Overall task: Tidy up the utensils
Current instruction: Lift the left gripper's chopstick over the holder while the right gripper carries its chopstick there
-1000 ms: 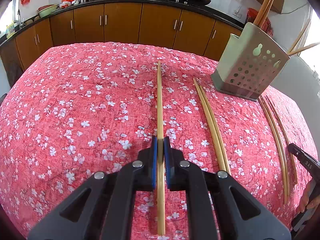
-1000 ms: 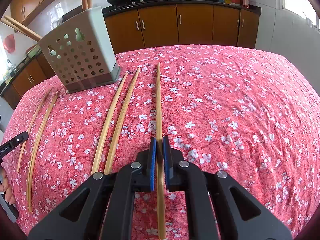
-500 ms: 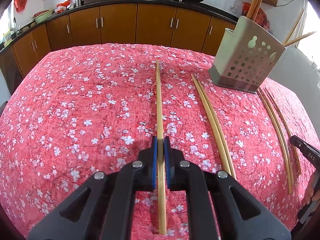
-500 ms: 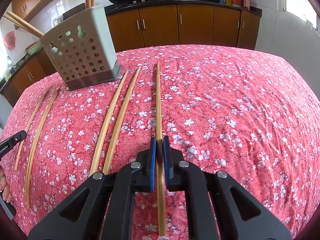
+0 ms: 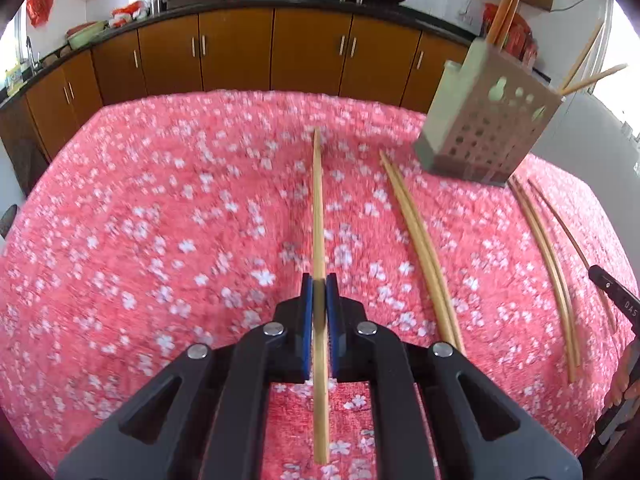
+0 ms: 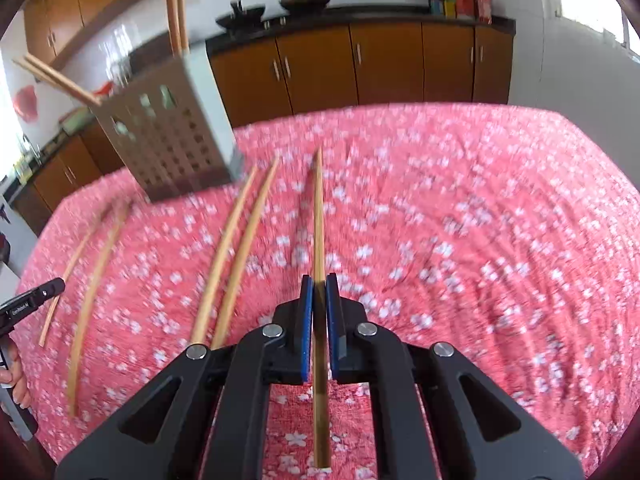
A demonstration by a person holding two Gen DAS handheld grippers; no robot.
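My left gripper (image 5: 319,280) is shut on a bamboo chopstick (image 5: 317,208) that points straight ahead over the red flowered tablecloth (image 5: 160,220). My right gripper (image 6: 319,280) is shut on another chopstick (image 6: 318,216), held the same way. A grey perforated utensil holder (image 5: 486,128) stands at the far right in the left wrist view, with several chopsticks sticking out of it. In the right wrist view the holder (image 6: 172,136) is at the upper left. Two pairs of chopsticks (image 5: 420,248) (image 5: 548,256) lie on the cloth.
Brown kitchen cabinets (image 5: 240,52) under a dark counter with pans run behind the table. The right gripper's tip (image 5: 612,292) and a hand show at the left view's right edge; the left gripper's tip (image 6: 32,300) at the right view's left edge.
Both grippers have lifted their chopsticks off the cloth and tilted up; the holder and cabinets sit lower and nearer in both views. The right view is now blurred by motion.
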